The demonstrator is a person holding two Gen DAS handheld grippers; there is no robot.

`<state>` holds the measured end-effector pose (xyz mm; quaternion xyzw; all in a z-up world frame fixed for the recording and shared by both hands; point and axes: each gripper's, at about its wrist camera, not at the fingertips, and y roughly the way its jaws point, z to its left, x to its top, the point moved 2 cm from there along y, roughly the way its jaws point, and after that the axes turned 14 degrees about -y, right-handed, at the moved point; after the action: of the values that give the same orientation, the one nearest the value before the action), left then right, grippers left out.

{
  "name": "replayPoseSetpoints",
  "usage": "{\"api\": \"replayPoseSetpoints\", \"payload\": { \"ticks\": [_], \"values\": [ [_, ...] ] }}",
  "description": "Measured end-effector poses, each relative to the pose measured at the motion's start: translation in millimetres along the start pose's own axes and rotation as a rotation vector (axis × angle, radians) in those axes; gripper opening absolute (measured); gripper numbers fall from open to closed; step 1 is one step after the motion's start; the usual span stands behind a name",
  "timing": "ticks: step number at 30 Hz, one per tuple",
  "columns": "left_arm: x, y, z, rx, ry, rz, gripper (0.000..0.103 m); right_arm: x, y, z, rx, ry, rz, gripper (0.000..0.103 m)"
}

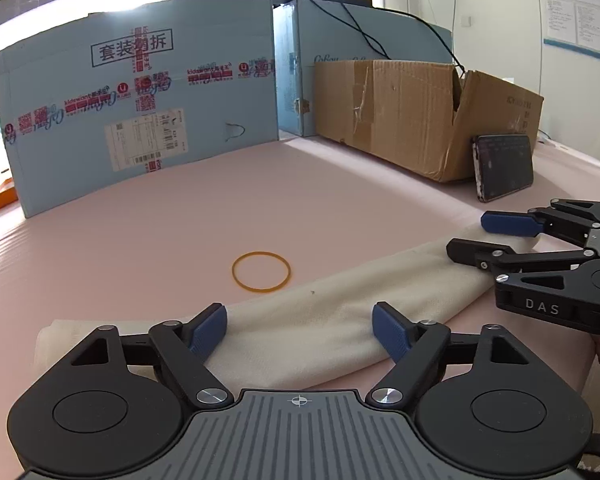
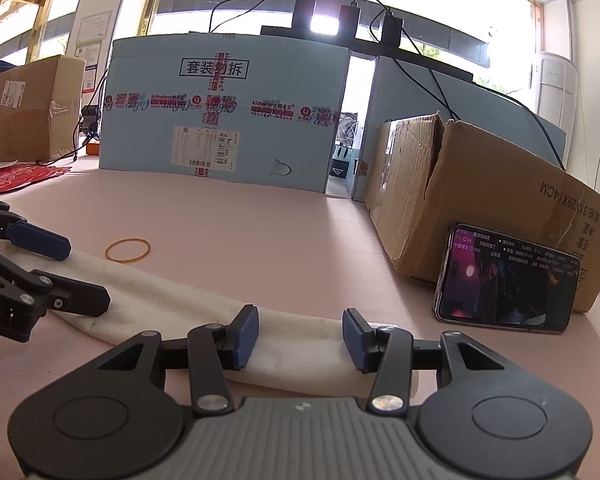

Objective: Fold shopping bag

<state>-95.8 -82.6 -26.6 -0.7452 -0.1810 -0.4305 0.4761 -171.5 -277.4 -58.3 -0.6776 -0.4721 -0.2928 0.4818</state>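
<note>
With the bag (image 1: 324, 320) lying as a long roll on the pink table (image 1: 180, 216) and both the left gripper (image 1: 299, 330) and right gripper (image 2: 299, 340) spread wide over it, unclamped, the roll could be loosened if only the top layer is pinched.

From my remote seat, the shopping bag (image 1: 324, 332) reads as cream woven cloth, matt and slightly nubbly. The bench (image 1: 260, 208) wears a smooth, matt pink covering. My left gripper (image 1: 300, 330) and right gripper (image 2: 300, 338) are matt black plastic with ribbed blue rubbery pads (image 1: 208, 330) and bright metal pivots. A thin tan rubber band (image 1: 261, 271) lies nearby; the brown box (image 1: 420, 116) is creased corrugated cardboard, the phone (image 2: 508, 280) glossy glass.
</note>
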Motion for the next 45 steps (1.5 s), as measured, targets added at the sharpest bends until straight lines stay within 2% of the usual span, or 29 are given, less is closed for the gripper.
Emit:
{"api": "replayPoseSetpoints", "payload": {
  "ticks": [2,9,17,20,21,29,33,37,39,45],
  "values": [
    [0,0,1,-0.001,-0.003,-0.001,0.084,-1,-5,-4,0.018,0.026,-0.008,0.052],
    [-1,0,3,-0.011,-0.017,-0.001,0.086,-6,-40,-33,0.169,0.204,-0.018,0.061],
    [-2,0,4,-0.016,-0.020,-0.004,0.087,-1,-53,-34,0.328,0.266,0.077,0.074],
    [-3,-1,4,-0.017,-0.022,-0.006,0.087,1,-42,-31,0.333,0.281,0.138,0.077],
    [-3,-1,4,-0.017,-0.023,-0.007,0.087,0,-33,-29,0.336,0.303,0.182,0.078],
    [-4,0,3,-0.019,-0.025,-0.009,0.087,13,-11,-12,0.301,0.259,0.189,0.093],
    [-5,0,4,-0.021,-0.027,-0.009,0.087,16,-7,-8,0.286,0.273,0.184,0.093],
    [-5,0,4,-0.021,-0.030,-0.009,0.088,16,-15,-4,0.405,0.306,0.164,0.090],
    [-5,0,3,-0.021,-0.031,-0.009,0.088,19,-14,0,0.394,0.292,0.173,0.091],
    [-5,0,5,-0.023,-0.037,-0.009,0.088,20,-3,-13,0.364,0.431,0.162,0.090]
  ]
}}
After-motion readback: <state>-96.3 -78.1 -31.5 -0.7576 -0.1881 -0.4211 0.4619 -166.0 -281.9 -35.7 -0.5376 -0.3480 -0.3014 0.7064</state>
